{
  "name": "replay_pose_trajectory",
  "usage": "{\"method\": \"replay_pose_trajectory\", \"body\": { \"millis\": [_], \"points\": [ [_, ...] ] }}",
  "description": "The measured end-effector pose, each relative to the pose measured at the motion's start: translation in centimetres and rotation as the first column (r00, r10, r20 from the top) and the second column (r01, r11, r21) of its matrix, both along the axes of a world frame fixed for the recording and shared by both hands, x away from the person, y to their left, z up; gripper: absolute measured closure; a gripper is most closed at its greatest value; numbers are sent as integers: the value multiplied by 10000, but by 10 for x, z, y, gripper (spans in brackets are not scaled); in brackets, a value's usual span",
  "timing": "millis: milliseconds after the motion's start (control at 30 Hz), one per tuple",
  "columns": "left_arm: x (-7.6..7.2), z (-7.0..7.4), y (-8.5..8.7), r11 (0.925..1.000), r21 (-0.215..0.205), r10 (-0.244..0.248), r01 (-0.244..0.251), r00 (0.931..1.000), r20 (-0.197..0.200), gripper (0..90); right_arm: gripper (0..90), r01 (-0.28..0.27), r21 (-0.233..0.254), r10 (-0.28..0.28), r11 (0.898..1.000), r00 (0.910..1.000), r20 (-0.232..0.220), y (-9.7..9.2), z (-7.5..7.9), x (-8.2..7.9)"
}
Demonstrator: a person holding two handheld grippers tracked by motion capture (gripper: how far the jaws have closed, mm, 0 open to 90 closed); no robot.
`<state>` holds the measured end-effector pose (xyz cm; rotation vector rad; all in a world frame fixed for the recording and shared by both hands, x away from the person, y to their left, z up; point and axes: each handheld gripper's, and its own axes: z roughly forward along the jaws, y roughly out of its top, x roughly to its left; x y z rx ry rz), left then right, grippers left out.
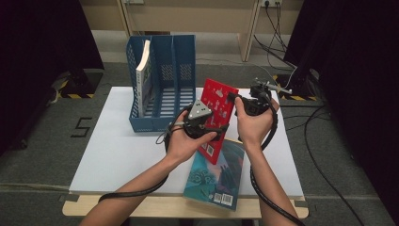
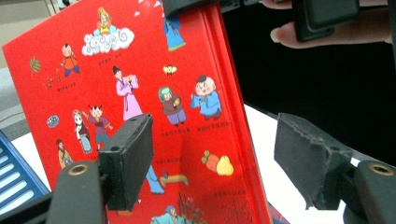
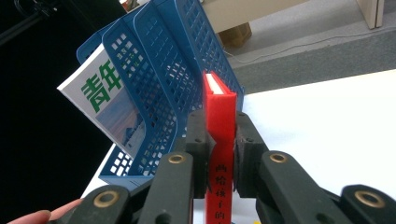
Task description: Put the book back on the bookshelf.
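We hold the red book (image 1: 217, 104) upright above the white table (image 1: 117, 150), just right of the blue file rack (image 1: 162, 80); its long axis runs up and away from us, tilted slightly, with the spine toward the right gripper (image 1: 244, 101). In the right gripper view the red spine (image 3: 219, 140) stands vertical between the jaws, both pads pressing on it; black Chinese characters run down the spine, partly hidden. In the left gripper view the front cover (image 2: 140, 93) shows cartoon figures with small captions too fine to read. The left gripper (image 1: 211, 128) has its jaws spread wide, one pad in front of the cover and one past the spine edge, neither pressing. Both hands reach forward at equal height, the forearms converging on the book. A white magazine (image 1: 143, 77) with green Chinese lettering leans in the rack's left compartment. A teal book (image 1: 219, 176) with a barcode lies flat near the table's front edge.
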<state>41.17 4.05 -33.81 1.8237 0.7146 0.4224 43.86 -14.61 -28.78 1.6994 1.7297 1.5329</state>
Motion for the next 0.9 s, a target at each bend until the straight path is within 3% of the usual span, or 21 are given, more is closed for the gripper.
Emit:
{"method": "replay_pose_trajectory", "body": {
  "millis": [233,367,633,900],
  "points": [
    [1,-1,-7,9999,147,8,-11,9997,228,253,801,-48,-27,48,10000,10000,-13,4,-1,0],
    [2,-3,-11,9987,482,163,-183,9990,404,253,801,-85,-7,85,10000,9999,-77,5,-3,1],
    [4,-6,-14,9921,985,713,-781,9949,710,239,801,-124,-33,124,9999,9999,-61,8,-4,1],
    [6,-8,-17,9872,1276,867,-962,9932,778,241,800,-128,-90,128,9999,9999,-61,9,-3,0]
  ]
}}
